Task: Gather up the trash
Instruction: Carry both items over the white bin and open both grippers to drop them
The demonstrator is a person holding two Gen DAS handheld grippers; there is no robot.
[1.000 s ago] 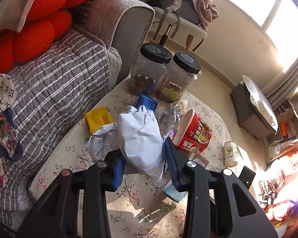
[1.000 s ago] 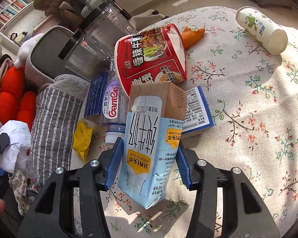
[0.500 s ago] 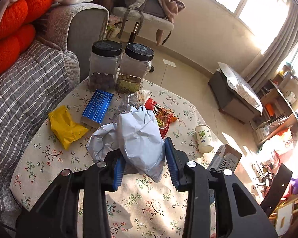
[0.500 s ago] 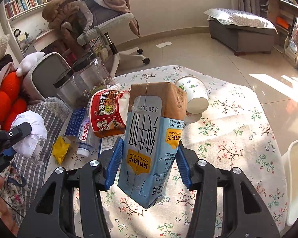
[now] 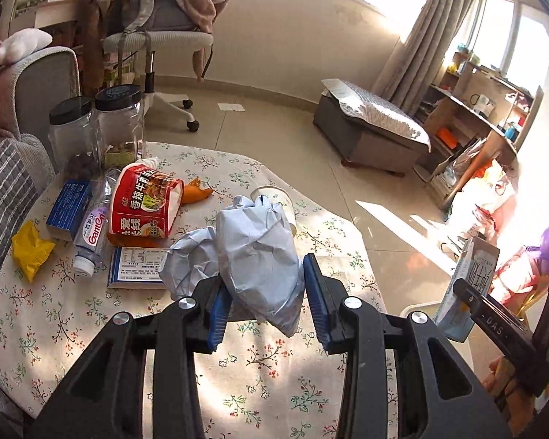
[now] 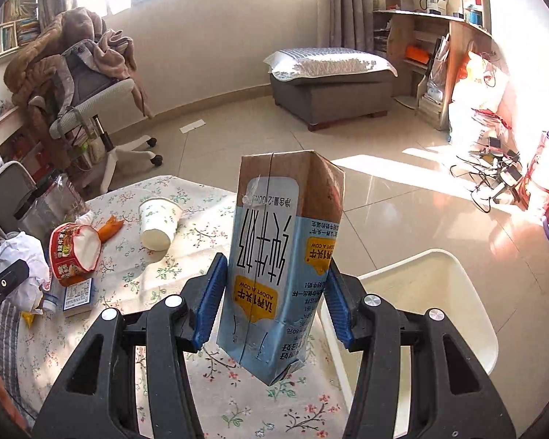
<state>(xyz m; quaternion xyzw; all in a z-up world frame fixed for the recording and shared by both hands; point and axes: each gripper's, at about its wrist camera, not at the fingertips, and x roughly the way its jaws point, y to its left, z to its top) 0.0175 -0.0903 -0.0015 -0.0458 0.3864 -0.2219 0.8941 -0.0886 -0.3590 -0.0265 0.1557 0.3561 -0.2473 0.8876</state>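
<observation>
My left gripper is shut on a crumpled white paper wad and holds it above the floral table. My right gripper is shut on a blue and brown milk carton, upside down, held over the table's right edge next to a cream bin. The carton and right gripper also show at the right of the left wrist view. A red noodle cup, plastic bottle, yellow wrapper, blue boxes and paper cup lie on the table.
Two black-lidded jars stand at the table's far left edge beside a grey sofa. A desk chair piled with clothes, a grey ottoman and wooden shelves stand on the tiled floor beyond.
Both grippers have risen and swung right, away from the sofa, each still holding its item. The carton has moved from above the table to beside the cream bin.
</observation>
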